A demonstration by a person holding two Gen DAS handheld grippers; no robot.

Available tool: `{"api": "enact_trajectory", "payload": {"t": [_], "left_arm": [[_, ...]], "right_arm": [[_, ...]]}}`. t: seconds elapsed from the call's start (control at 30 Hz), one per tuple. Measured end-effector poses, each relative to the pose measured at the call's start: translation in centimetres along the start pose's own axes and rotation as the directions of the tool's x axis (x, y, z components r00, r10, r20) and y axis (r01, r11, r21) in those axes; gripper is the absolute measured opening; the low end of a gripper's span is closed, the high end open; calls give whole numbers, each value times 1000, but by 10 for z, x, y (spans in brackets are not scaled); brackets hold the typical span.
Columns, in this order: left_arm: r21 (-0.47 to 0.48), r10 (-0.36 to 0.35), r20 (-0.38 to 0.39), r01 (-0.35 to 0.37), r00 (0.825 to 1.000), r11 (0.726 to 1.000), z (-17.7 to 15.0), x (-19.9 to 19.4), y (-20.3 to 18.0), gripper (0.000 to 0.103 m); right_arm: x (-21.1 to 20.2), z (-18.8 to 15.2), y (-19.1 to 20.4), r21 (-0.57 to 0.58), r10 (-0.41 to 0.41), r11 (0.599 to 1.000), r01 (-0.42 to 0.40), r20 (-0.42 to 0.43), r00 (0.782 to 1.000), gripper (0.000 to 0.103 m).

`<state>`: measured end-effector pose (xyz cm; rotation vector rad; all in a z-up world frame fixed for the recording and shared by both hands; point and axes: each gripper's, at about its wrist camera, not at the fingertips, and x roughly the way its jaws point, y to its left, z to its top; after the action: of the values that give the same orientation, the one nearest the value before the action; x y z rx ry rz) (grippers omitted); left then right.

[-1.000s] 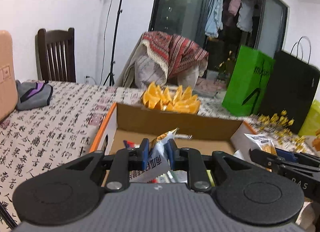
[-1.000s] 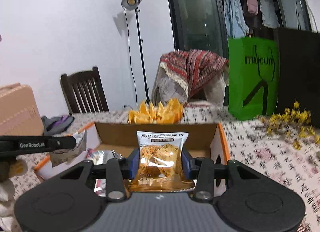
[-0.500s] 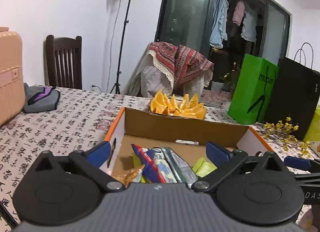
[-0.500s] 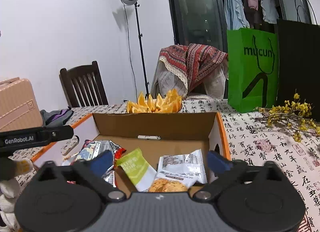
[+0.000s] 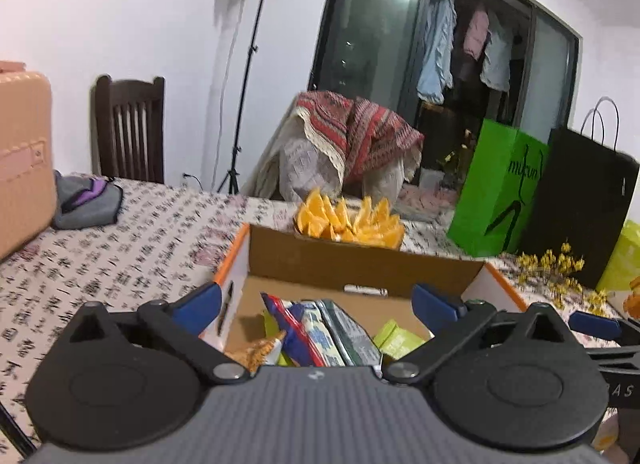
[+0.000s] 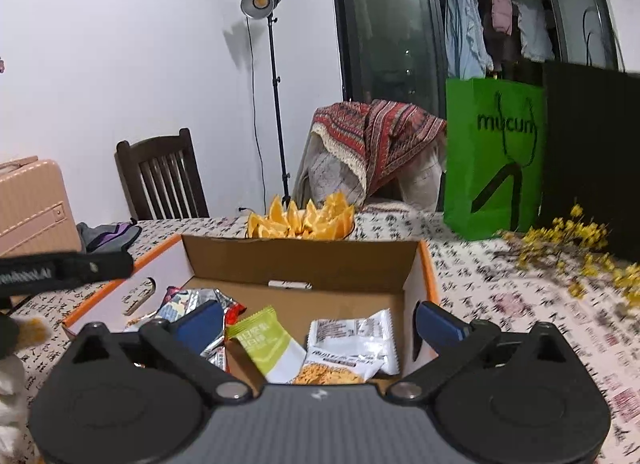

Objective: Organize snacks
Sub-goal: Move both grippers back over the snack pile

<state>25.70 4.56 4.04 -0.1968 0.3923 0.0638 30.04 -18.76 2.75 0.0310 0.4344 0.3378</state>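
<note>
An open cardboard box with orange edges stands on the table, also in the right wrist view. Several snack packets lie inside: an orange one, a blue-and-red one, a green one. The right wrist view shows a green-and-white packet, a white packet and an orange crisp packet. My left gripper is open and empty over the box's near left part. My right gripper is open and empty over its near right part.
A bowl of orange wedges stands behind the box. A green paper bag, a black bag and yellow flowers are at the right. A grey pouch and a pink suitcase are at the left.
Both grippers opened and let their snack packets fall into the box. They have since lifted and drawn back slightly.
</note>
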Motion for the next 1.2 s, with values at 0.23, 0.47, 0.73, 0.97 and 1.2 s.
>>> {"api": "enact_trajectory", "payload": {"t": [0.23, 0.47, 0.73, 0.97, 1.2], "left_arm": [[4, 7, 25, -7, 1000, 1000, 1, -44, 8, 103], [36, 32, 0, -32, 999, 999, -27, -85, 28, 103], [63, 34, -59, -30, 998, 998, -61, -109, 34, 103], [20, 33, -61, -32, 998, 999, -73, -119, 32, 103], [16, 25, -96, -24, 995, 1000, -84, -119, 30, 103]], "right_arm": [[-45, 1, 6, -30, 17, 999, -16, 35, 999, 103], [-92, -35, 1, -70, -13, 997, 12, 0, 1000, 103], [-123, -73, -19, -8, 16, 1000, -16, -62, 998, 103], [-128, -81, -18, -20, 4, 1000, -5, -78, 997, 103], [-120, -91, -8, -40, -24, 999, 19, -135, 991, 103]]}}
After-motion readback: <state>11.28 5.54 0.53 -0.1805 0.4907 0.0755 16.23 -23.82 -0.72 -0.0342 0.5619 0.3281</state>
